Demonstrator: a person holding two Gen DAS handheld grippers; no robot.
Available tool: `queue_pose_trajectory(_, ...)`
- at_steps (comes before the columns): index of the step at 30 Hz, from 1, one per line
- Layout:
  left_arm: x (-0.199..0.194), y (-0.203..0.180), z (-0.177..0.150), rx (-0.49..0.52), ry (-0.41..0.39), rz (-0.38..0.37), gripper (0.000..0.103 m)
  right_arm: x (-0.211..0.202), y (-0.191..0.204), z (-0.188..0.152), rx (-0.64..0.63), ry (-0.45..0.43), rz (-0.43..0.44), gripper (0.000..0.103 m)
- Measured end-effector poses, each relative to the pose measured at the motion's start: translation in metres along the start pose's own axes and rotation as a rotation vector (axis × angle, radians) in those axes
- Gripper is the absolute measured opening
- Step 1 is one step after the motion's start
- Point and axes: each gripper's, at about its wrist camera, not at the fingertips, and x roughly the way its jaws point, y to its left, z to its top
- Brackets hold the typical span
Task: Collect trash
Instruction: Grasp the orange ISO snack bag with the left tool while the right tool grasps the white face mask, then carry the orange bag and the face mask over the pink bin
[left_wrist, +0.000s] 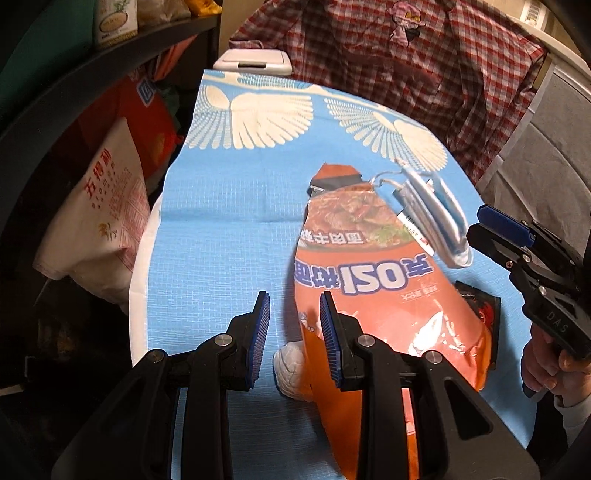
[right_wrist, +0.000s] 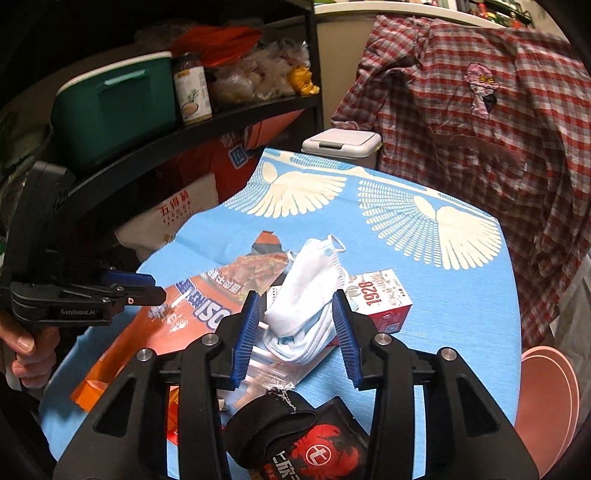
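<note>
On the left side of the bench (right_wrist: 461, 314), which wears a blue cloth with white fan prints, the left tool (left_wrist: 294, 334) hangs tilted down over the near end of an orange noodle bag (left_wrist: 376, 280). Its jaws stand a little apart; the bag's edge and a small white wad (left_wrist: 291, 369) show between and under them, but the pads do not press on either. The bag's long axis runs from the near left edge away toward the middle of the bench.

Further right, a crumpled blue mask (right_wrist: 314, 291) lies on the bag's far right part, its length running away from the near edge. The right tool (right_wrist: 295, 328) sits right over it with jaws apart and the mask between them; the pads look just beside its folds, not clamped (the right pad may brush the pleats, I cannot tell). So the right hand is clearly the nearer to the mask, the left to the bag.

A black packet (right_wrist: 314, 443) with a red crab lies under the right tool at the near edge, and a small red-and-white box (right_wrist: 384, 299) sits just beyond the mask. The white bin (right_wrist: 340, 144) stands past the far edge.
</note>
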Motion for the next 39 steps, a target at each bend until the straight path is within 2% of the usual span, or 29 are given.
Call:
queue_pose_trajectory(6,0.005,0.002,-0.002,-0.014,0.032,-0.021,0.028,0.01,0.006,-0.003,-0.044,0.032,-0.018,0.041)
queue_pose_trajectory(8,0.005,0.002,-0.002,-0.013,0.036,-0.026,0.027,0.012,0.007,-0.005,-0.058,0.043,-0.032,0.035)
queue_pose_trajectory(11,0.006,0.0,-0.003,-0.012,0.046,-0.041,0.019,0.011,0.005,-0.006,-0.064,0.044,-0.041,0.024)
queue_pose_trajectory(12,0.007,-0.001,-0.004,-0.009,0.051,-0.042,0.014,0.009,0.004,-0.006,-0.064,0.044,-0.045,0.017)
queue_pose_trajectory(16,0.004,-0.004,-0.004,-0.005,0.047,-0.042,0.0,0.0,-0.003,-0.005,-0.053,0.035,-0.056,0.01)
queue_pose_trajectory(27,-0.019,-0.014,-0.001,-0.002,-0.026,-0.031,0.0,-0.043,-0.02,0.0,-0.013,-0.037,-0.082,0.008)
queue_pose_trajectory(39,-0.049,-0.05,0.011,0.021,-0.146,-0.036,0.0,-0.094,-0.047,-0.009,0.039,-0.096,-0.112,0.009)
